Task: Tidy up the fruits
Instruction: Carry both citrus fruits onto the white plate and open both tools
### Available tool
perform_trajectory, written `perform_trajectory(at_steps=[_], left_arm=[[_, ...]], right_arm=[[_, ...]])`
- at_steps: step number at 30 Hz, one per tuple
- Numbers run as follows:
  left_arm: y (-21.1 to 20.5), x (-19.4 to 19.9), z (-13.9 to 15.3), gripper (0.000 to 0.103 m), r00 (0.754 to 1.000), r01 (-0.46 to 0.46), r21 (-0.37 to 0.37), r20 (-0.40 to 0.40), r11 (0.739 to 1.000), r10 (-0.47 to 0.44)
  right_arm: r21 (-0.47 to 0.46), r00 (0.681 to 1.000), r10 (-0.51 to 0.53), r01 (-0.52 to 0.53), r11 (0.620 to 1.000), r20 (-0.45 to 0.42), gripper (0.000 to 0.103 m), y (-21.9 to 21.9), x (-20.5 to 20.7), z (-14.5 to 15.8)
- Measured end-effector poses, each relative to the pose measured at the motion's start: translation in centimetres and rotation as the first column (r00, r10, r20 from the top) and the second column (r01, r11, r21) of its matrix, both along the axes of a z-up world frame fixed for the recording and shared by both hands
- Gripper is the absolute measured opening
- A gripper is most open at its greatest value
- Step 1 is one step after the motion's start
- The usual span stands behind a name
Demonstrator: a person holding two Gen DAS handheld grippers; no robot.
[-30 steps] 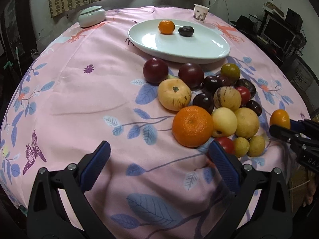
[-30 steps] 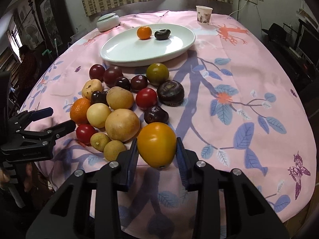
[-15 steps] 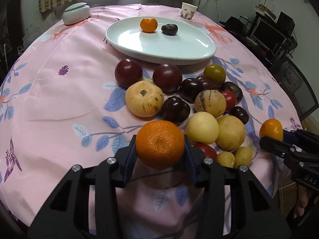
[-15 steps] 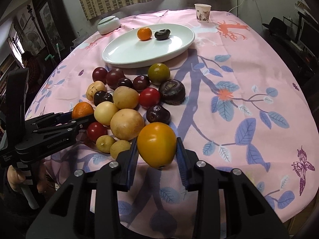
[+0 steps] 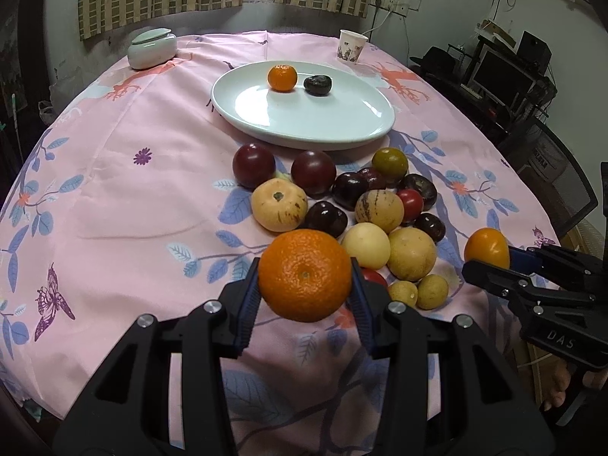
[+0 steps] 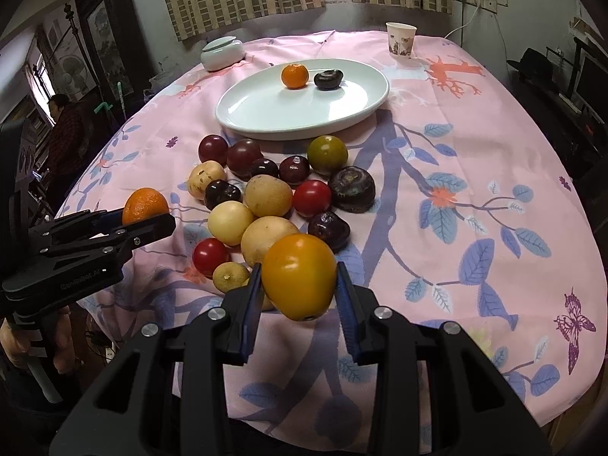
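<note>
Two grippers: both were loaded with fruit, held up off the pink tablecloth [image 5: 114, 174].
Left gripper [image 5: 304, 285]: its blue pads had just closed in, and they were clamped on a big orange [image 5: 304, 274], lifted clear of the cloth at the near edge of the pile.
Right gripper [image 6: 299, 285]: jaws narrow, pinching a yellow-orange tomato [image 6: 299, 275] between the pads, hovering in front of the pile.
Pile of fruit [image 6: 273, 197]: loose on the cloth between the grippers and the white plate [image 6: 266, 114]; dark red plums, pale yellow round ones, a couple of red tomatoes, a greenish one right by the plate rim.
Small yellow ones: two sat at the near side of the pile, probably limes or something like that, hard to tell at that size.
On the plate: a small orange [image 6: 294, 75] and a dark fruit [image 6: 328, 79], side by side toward the far edge, not touching.
Far end of the table: a paper cup [image 5: 352, 46] on the right, a lidded white jar [image 5: 152, 48] on the left, well apart.
Background: a person [image 6: 62, 129] stood off to the left of the table in the right wrist view.
</note>
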State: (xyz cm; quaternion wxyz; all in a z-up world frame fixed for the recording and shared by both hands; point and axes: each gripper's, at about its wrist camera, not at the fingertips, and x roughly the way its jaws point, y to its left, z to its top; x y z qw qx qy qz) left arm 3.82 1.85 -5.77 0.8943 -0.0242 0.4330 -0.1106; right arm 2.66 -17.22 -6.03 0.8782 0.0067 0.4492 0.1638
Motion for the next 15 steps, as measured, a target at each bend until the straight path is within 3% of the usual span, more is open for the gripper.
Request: perform_trajectory(at_steps=[10,15], left_arm=[[0.5,1.9,2.0,0.044,1.0,-0.002,0.004,0.023,1.0,0.002],[0.4,5.7,3.9,0.044,0.999,0.008,0.021,0.036,1.0,-0.009]], right_arm=[[-0.007,0.999,0.043,-0.043,0.999,0.01,0.037,1.4,2.3,0.9],[-0.035,0.996,0.091,-0.09,0.995,0.017,0.037,2.9,5.5,2.4]])
